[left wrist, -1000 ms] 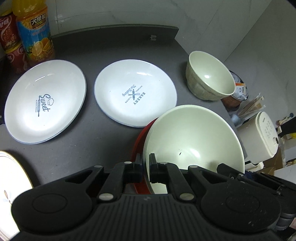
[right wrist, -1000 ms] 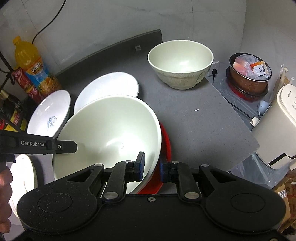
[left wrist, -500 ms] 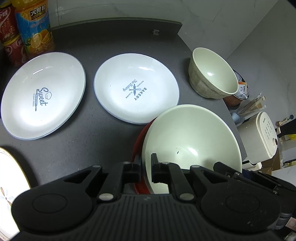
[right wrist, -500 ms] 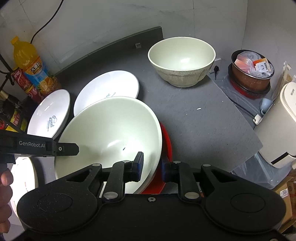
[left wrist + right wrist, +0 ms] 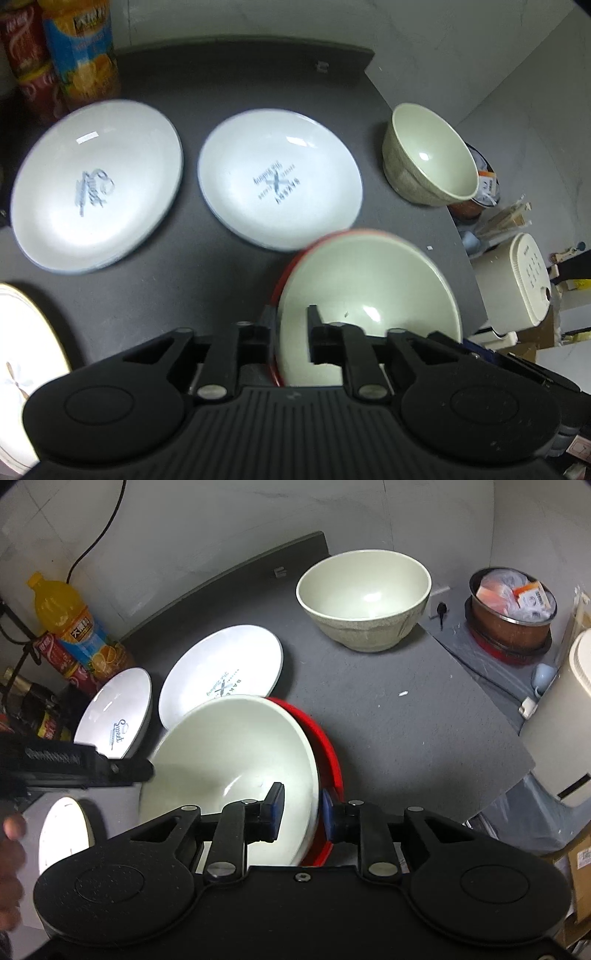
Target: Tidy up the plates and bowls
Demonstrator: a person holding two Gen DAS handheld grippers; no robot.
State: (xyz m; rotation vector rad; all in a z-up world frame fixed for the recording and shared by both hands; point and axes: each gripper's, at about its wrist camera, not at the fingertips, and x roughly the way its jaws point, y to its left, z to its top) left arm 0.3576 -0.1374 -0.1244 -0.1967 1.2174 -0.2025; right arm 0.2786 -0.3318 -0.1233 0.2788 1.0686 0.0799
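Cream bowl, nested in red bowl, is gripped at its rim by right gripper. Left gripper jaws are opening w/ both rims between them, pads apart from them.

- The left tool was closed on the near rim of the cream bowl; now its jaws are opening and the rim stands loose between them
- The left view has become blurred, and it now shows the plates slightly lower
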